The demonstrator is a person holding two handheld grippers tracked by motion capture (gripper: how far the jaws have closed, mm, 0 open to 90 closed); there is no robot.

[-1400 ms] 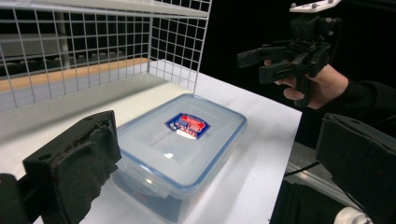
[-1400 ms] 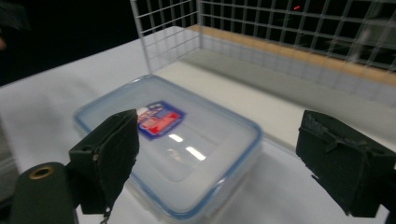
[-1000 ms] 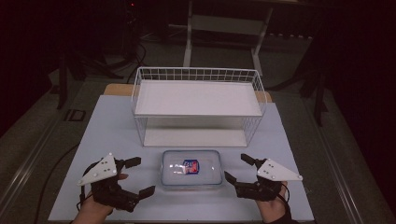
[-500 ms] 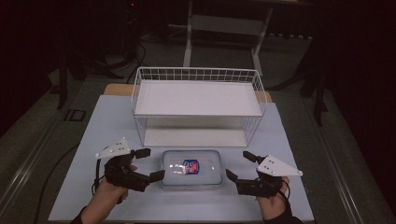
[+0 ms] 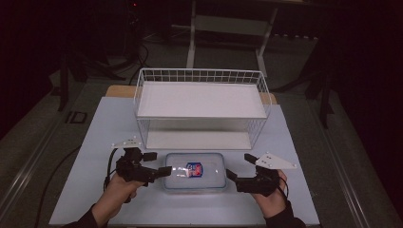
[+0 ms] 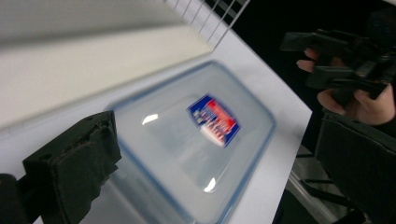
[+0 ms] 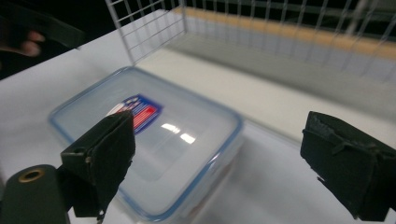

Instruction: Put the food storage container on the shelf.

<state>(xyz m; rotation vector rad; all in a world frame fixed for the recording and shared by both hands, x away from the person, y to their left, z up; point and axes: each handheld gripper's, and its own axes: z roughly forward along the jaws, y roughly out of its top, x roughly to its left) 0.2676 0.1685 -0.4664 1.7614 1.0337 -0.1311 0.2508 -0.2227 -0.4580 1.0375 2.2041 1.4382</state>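
Note:
A clear plastic container (image 5: 195,172) with a blue-rimmed lid and a red-and-blue label lies flat on the white table, in front of the wire rack. My left gripper (image 5: 159,165) is open at the container's left end, one jaw beside the rim and one behind it. The left gripper view has the container (image 6: 201,140) lying between and ahead of the black pads (image 6: 79,158). My right gripper (image 5: 240,166) is open just off the container's right end, and its jaws have just been opening. In the right gripper view the container (image 7: 154,140) reaches in past the left pad (image 7: 105,158), untouched.
A white two-tier wire rack (image 5: 202,102) stands behind the container, its lower shelf (image 5: 197,140) open toward me. The white table top (image 5: 95,142) ends near my hands at the front edge. Dark floor and metal stands surround the table.
My left gripper has swung right and down, from the table's left front up to the container's left end. My right gripper has edged a little toward the container's right end.

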